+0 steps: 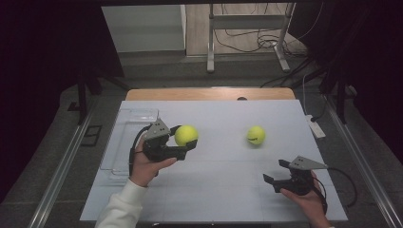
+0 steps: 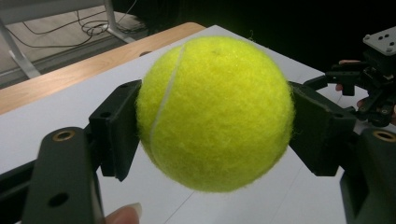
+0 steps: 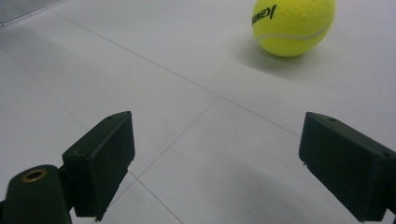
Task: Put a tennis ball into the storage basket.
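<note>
A yellow tennis ball (image 1: 186,135) (image 2: 215,112) is clamped between the two black jaws of my left gripper (image 1: 184,137) (image 2: 215,123), held above the white table left of centre. A second yellow tennis ball (image 1: 256,135) (image 3: 293,24) with black lettering rests on the table to the right of centre. My right gripper (image 1: 276,172) (image 3: 215,163) is low over the table's front right, its jaws spread wide with nothing between them, the lying ball ahead of it. In the left gripper view, the right gripper (image 2: 369,86) shows farther off at the right edge.
A clear plastic tray (image 1: 127,137) lies along the table's left side, just behind my left hand. The white table top (image 1: 218,190) has a wooden strip (image 1: 209,93) at its far edge. Metal stand legs (image 1: 247,42) and cables lie on the floor beyond.
</note>
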Demonstrator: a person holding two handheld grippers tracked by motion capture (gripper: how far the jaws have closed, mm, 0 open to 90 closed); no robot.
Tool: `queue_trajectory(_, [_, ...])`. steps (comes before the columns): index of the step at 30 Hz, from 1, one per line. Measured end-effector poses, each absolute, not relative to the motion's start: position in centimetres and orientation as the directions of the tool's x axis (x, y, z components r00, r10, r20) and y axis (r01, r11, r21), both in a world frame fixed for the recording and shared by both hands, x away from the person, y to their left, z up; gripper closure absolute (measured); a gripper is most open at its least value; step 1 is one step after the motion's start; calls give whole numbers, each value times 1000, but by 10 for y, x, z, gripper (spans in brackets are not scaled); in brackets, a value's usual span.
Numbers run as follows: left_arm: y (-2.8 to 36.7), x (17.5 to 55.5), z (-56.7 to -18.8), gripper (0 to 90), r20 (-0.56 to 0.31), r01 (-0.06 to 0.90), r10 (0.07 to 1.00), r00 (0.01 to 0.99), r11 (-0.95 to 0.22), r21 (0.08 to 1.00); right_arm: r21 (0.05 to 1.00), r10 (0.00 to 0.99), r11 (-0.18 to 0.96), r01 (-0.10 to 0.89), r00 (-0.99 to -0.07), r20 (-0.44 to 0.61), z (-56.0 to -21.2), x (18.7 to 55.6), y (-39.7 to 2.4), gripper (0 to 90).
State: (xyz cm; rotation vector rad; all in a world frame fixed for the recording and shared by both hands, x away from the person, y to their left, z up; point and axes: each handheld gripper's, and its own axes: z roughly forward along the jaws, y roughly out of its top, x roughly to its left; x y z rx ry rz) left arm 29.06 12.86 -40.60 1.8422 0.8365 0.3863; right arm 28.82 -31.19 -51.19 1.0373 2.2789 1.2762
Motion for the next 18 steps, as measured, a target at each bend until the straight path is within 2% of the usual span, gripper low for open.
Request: queue_trajectory(18, [149, 297, -408, 262, -120, 385, 749, 652, -190, 903, 835, 731, 335, 436, -680, 62, -512, 288, -312, 113])
